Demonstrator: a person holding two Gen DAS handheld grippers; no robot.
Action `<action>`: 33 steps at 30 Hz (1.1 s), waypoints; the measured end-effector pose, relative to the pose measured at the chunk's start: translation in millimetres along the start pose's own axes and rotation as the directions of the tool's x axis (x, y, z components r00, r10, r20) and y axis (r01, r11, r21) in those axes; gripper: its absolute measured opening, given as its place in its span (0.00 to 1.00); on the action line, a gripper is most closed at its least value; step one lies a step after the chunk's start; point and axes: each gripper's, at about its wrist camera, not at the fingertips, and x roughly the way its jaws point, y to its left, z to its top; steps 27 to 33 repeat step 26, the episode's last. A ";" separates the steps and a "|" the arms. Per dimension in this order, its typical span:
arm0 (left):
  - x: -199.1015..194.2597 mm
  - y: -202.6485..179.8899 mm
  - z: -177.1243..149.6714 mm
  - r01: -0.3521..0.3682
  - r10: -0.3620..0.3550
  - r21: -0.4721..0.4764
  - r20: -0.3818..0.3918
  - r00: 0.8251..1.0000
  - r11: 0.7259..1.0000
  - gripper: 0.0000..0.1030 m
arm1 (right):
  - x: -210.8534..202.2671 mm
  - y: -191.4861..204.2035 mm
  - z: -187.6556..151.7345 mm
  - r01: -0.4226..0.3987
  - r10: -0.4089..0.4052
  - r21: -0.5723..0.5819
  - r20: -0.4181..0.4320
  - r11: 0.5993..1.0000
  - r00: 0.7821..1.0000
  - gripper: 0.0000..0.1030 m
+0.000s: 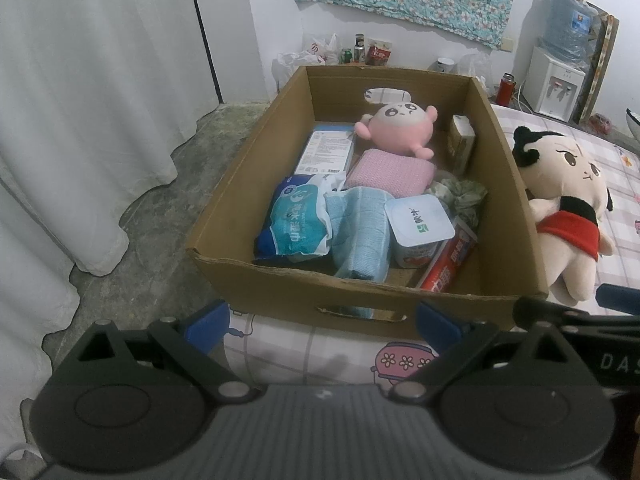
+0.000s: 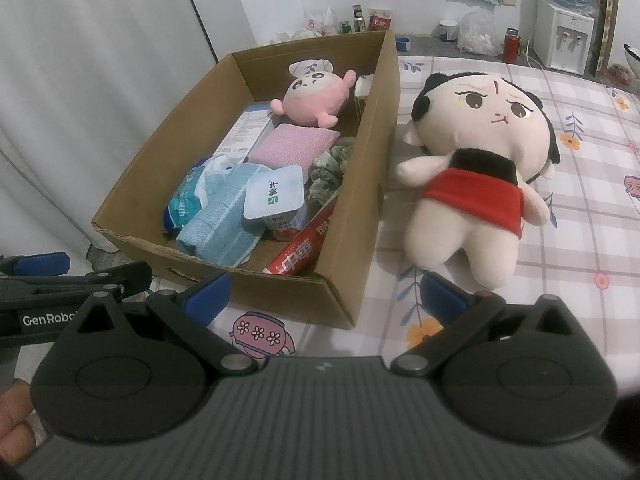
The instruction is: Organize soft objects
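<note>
Two grippers, both with blue-padded jaws spread apart and holding nothing. Left gripper [image 1: 324,324]: directly ahead of it, the cardboard box [image 1: 360,300] on the checked bedsheet [image 1: 312,356]; inside, nearest first, a blue cloth [image 1: 356,232], wet-wipes pack [image 1: 294,220], yogurt cup [image 1: 420,224] and toothpaste box [image 1: 448,260], then a pink cloth [image 1: 390,172], and farthest a pink plush [image 1: 396,128]. Right gripper [image 2: 324,292]: ahead and to its right, the big-headed doll [image 2: 476,152] lies face up just beside the box's outer wall.

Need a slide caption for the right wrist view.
Open right claw faces a brown cardboard box of mixed items; a large cream plush doll in red lies beside it.
</note>
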 end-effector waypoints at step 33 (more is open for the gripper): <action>-1.5 0.9 -0.5 0.001 -0.001 -0.002 -0.003 1.000 1.000 0.97 | -0.9 0.3 -0.5 -0.002 0.002 0.002 -0.001 1.000 1.000 0.99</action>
